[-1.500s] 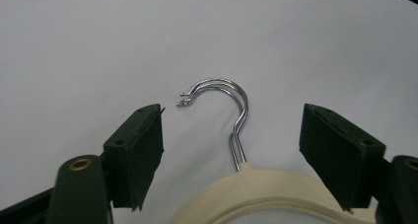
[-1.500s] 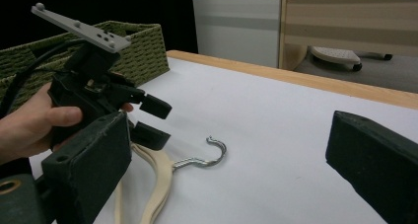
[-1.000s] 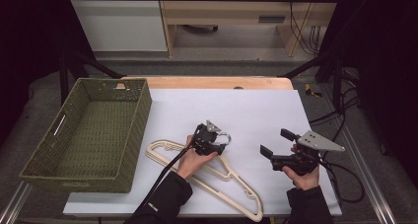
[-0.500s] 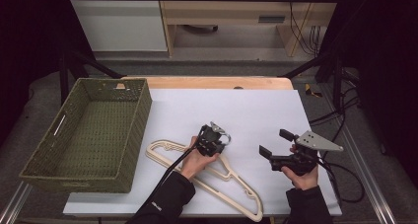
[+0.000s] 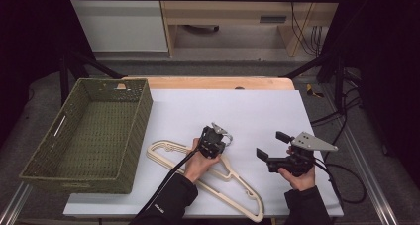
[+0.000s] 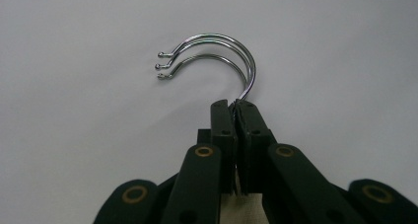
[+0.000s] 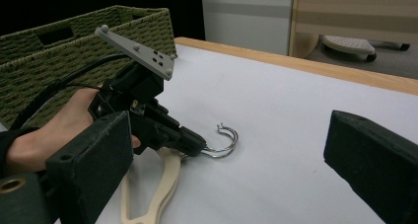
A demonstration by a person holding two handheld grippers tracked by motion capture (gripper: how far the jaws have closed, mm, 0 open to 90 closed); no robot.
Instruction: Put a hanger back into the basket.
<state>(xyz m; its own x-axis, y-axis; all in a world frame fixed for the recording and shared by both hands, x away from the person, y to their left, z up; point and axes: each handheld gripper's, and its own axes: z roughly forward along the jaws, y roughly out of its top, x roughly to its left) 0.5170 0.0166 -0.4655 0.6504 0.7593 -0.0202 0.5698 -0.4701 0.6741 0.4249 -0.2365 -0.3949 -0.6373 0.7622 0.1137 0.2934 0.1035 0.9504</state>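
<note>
Chrome hanger hooks [image 6: 231, 51] have just been clamped by the closing left tool [image 6: 235, 108]; right tool [image 7: 236, 150] is held open. A lift toward the wicker basket [image 5: 47, 168] is judged next.

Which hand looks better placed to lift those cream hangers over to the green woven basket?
Left. The left gripper has just closed on the chrome metal hooks of the cream plastic hangers, nearer the green woven basket. The right gripper hangs open, holding nothing.
</note>
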